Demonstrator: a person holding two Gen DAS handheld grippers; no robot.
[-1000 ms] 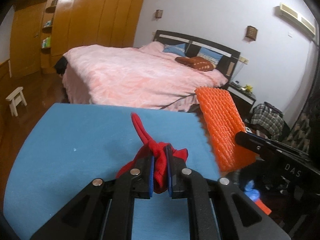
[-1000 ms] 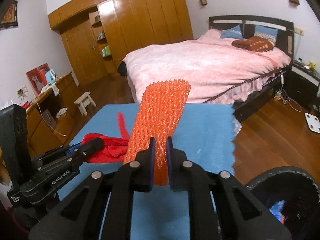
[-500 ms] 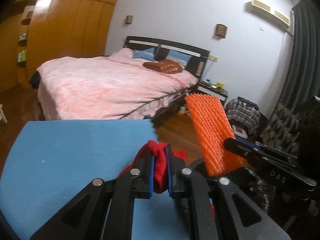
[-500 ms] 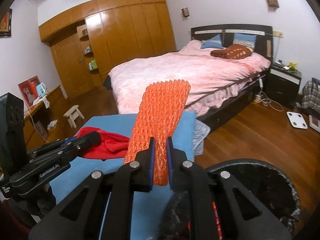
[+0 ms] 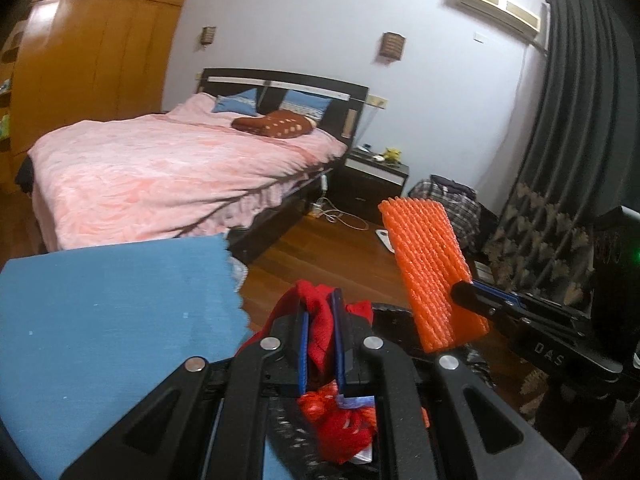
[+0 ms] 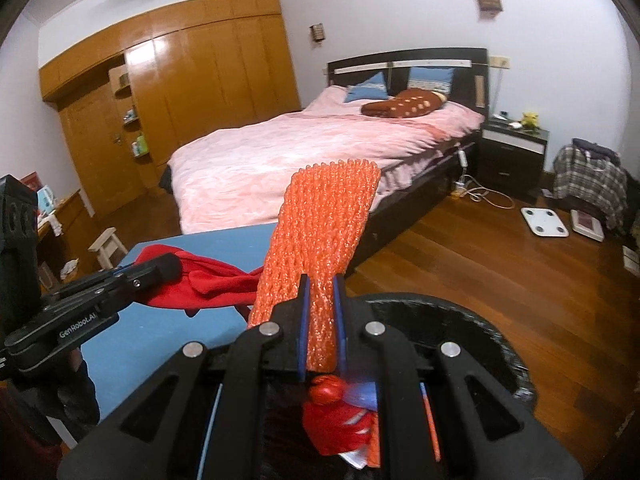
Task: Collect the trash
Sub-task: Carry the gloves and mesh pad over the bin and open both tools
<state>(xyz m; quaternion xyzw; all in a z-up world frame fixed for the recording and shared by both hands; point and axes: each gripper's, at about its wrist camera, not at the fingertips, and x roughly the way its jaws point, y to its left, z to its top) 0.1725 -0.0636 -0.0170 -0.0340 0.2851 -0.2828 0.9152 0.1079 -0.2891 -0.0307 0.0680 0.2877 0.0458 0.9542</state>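
Observation:
My left gripper (image 5: 319,304) is shut on a crumpled red cloth (image 5: 318,322) and holds it over the rim of a black trash bin (image 5: 394,312). My right gripper (image 6: 320,286) is shut on an orange foam net sleeve (image 6: 320,236) that stands upright above the same bin (image 6: 480,336). In the right wrist view the left gripper (image 6: 160,266) and the red cloth (image 6: 212,284) show at the left, beside the sleeve. In the left wrist view the sleeve (image 5: 430,268) shows at the right. Red and blue trash (image 6: 340,412) lies inside the bin.
A table with a blue cloth (image 5: 100,320) is at my left, its edge next to the bin. A bed with a pink cover (image 6: 300,152) stands beyond. A nightstand (image 6: 512,152), a white scale (image 6: 544,222) and wooden floor lie to the right.
Both grippers have moved right, off the blue table, and now hold the red cloth and the orange sleeve over the black bin. Their grips are unchanged.

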